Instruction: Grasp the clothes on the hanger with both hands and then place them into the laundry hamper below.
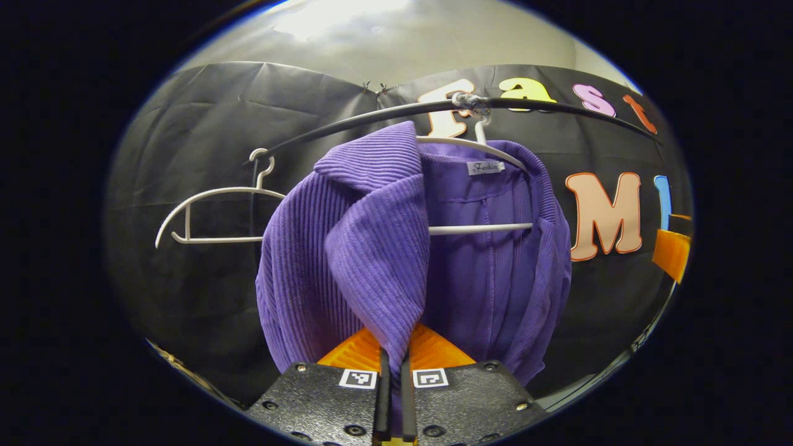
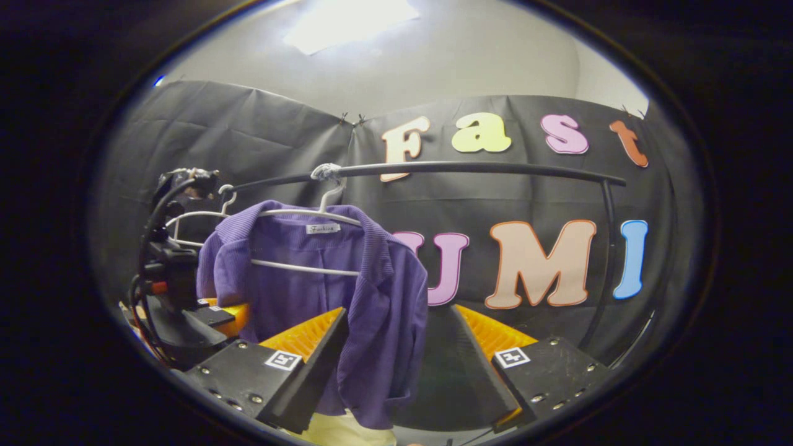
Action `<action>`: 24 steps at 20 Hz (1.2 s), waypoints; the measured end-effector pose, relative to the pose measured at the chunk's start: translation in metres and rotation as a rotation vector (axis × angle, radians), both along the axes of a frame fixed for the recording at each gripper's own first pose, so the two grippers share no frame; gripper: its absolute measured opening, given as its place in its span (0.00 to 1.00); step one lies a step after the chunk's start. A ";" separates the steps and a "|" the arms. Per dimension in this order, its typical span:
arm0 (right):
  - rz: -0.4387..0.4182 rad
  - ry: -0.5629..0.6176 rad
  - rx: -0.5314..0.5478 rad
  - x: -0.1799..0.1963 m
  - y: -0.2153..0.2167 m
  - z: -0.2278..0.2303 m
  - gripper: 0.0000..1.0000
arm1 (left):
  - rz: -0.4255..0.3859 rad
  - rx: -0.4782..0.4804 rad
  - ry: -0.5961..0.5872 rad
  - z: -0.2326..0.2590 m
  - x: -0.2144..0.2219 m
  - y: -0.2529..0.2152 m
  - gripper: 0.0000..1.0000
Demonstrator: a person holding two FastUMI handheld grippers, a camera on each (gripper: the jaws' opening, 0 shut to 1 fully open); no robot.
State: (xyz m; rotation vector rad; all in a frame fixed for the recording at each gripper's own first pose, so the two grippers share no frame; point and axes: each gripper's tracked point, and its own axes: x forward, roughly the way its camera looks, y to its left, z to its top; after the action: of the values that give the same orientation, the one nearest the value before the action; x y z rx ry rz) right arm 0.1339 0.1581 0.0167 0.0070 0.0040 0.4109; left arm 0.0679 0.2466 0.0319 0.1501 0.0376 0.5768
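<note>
Before booth wall (image 2: 260, 142), jaws pinching jacket (image 1: 372, 248).

black rail (image 2: 495, 168), empty hanger (image 1: 214, 214) (white)

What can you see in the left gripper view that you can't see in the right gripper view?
Left gripper view: up close, the left gripper has its jaws pinched shut on a fold of the purple jacket.

Right gripper view: the right gripper with its jaws wide open, not gripping the jacket, plus the rail's upright post and something pale under the jacket, too little of it in sight to name.

Both: the jacket on its white hanger, the spare hanger and the black rail.
</note>
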 end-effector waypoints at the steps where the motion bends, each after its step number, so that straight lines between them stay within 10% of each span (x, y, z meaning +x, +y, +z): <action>1: -0.001 0.004 0.002 0.004 0.006 -0.003 0.96 | -0.010 -0.006 0.006 0.001 -0.001 0.002 0.06; 24: -0.139 0.148 -0.026 0.098 0.099 -0.076 0.97 | -0.247 0.025 0.088 0.009 -0.017 0.007 0.02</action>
State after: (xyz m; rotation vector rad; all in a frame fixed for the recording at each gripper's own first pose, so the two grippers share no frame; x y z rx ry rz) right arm 0.2317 0.2575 -0.0588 0.0119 0.1540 0.2703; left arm 0.0505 0.2534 0.0411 0.2017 0.0961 0.3242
